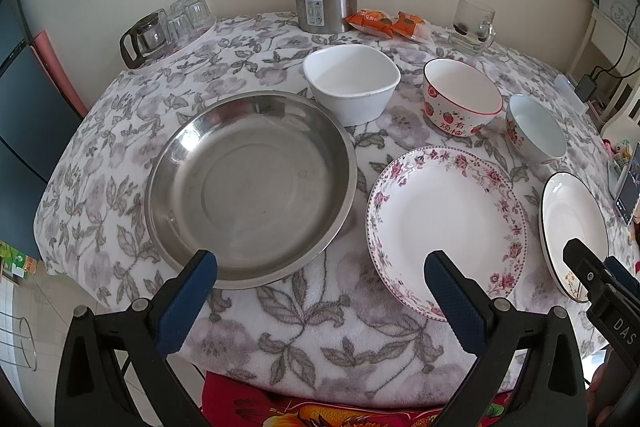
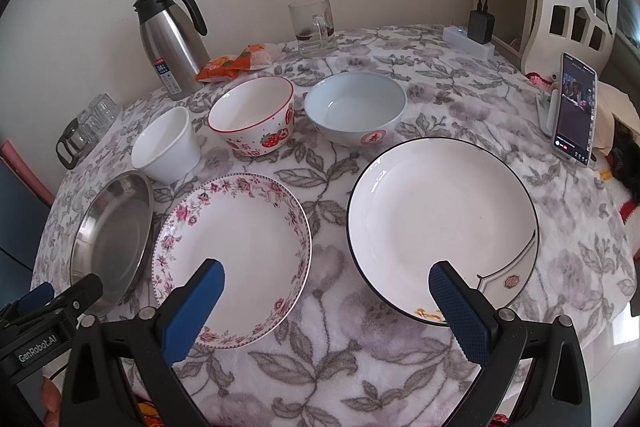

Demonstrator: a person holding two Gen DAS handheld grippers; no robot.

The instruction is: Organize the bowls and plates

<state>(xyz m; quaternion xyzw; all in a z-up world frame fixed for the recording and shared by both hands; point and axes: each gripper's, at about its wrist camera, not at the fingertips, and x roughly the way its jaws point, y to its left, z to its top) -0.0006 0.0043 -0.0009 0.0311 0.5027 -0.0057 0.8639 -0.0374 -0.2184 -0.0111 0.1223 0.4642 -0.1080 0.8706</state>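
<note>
Left gripper (image 1: 320,279) hangs w/ jaws spread wide, nothing between them, above the near edge of the table (image 1: 328,347). Steel plate (image 1: 250,191) lies just ahead of its left finger, rim nearly under the tip; floral plate (image 1: 446,227) just ahead of its right finger. Both flat, open side up; round, so no long axis to tell. Farther ahead: white bowl (image 1: 352,83) upright, squarish, beyond the steel plate; strawberry bowl (image 1: 462,99) & pale blue bowl (image 1: 536,129) ahead-right, both upright.

Right gripper (image 2: 326,283) also released, jaws wide apart, empty. Black-rimmed plate (image 2: 442,227) sits ahead of its right finger, near rim under the tip; the floral plate ahead of its left finger. Flat, face up. Its corner motif is at the near-right rim. The three bowls stand in a row beyond the plates, well ahead of the claw, apart from each other. Thermos (image 2: 172,39) far ahead-left by the wall.
</note>
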